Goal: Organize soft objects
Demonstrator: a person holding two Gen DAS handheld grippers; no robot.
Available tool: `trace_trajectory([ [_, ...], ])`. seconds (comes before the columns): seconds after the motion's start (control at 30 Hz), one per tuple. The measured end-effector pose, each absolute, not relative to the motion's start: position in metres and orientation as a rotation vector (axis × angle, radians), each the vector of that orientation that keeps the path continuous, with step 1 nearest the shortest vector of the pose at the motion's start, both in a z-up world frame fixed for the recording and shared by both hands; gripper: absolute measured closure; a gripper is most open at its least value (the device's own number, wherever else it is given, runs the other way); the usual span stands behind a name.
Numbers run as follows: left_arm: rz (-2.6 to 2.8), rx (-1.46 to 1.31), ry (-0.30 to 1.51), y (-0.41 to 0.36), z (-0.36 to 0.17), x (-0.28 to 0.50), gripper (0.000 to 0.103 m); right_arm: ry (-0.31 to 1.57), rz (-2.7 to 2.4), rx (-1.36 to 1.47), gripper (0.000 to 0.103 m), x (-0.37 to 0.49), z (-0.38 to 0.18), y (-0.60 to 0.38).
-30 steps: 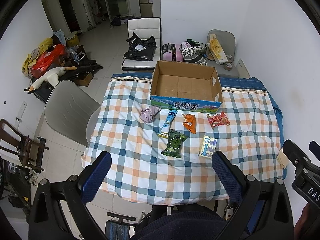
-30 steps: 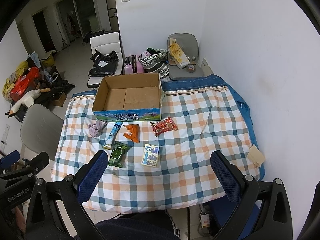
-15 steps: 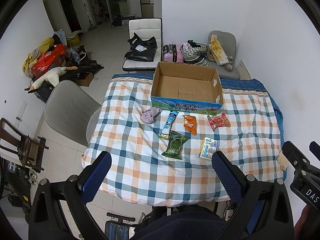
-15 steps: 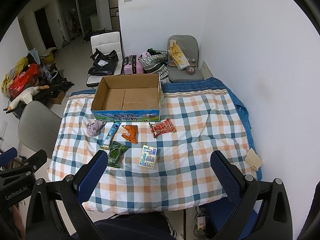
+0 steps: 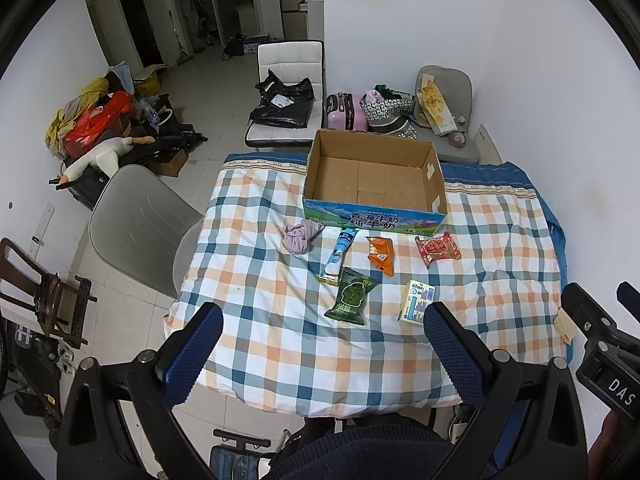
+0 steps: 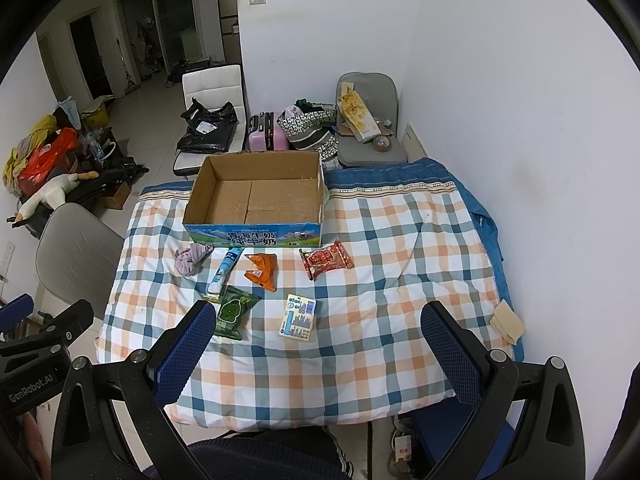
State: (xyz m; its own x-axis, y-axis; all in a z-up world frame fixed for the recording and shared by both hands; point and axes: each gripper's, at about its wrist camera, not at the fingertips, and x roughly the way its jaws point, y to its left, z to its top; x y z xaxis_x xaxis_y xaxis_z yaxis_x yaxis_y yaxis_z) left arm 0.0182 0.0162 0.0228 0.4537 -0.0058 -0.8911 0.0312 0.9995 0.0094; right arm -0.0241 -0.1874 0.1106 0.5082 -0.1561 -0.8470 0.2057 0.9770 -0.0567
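Observation:
An empty cardboard box stands at the far side of the checked tablecloth. In front of it lie a purple cloth, a light blue tube, an orange packet, a red packet, a green packet and a small blue-and-white pack. My left gripper and my right gripper hang open and empty above the table's near edge.
A grey chair stands at the table's left side. A white wall runs along the right. A white chair with black bags, a pink suitcase and a grey seat stand behind the table. A beige paper lies at the right edge.
Both grippers have drifted slightly back and up, so the table looks a little farther away. Nothing on the table has moved.

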Motion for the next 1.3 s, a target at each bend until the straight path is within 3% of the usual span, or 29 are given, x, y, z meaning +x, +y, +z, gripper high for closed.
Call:
trace_trajectory([
  [0.3, -0.039, 0.035, 1.092, 0.014, 0.019, 0.041, 0.0, 1.042, -0.209, 0.058, 0.0, -0.012, 0.101, -0.188],
  [0.47, -0.023, 0.038, 1.11, 0.013, -0.025, 0.085, 0.0, 1.125, -0.203, 0.086, 0.0, 0.025, 0.062, -0.198],
  [0.97, -0.119, 0.119, 1.493, -0.019, -0.261, 0.178, 0.005, 1.46, -0.232, 0.146, 0.0, 0.127, -0.201, -0.214],
  [1.3, -0.155, 0.187, 1.647, -0.037, -0.344, 0.183, 0.006, 1.625, -0.226, 0.249, 0.0, 0.148, -0.292, -0.221],
])
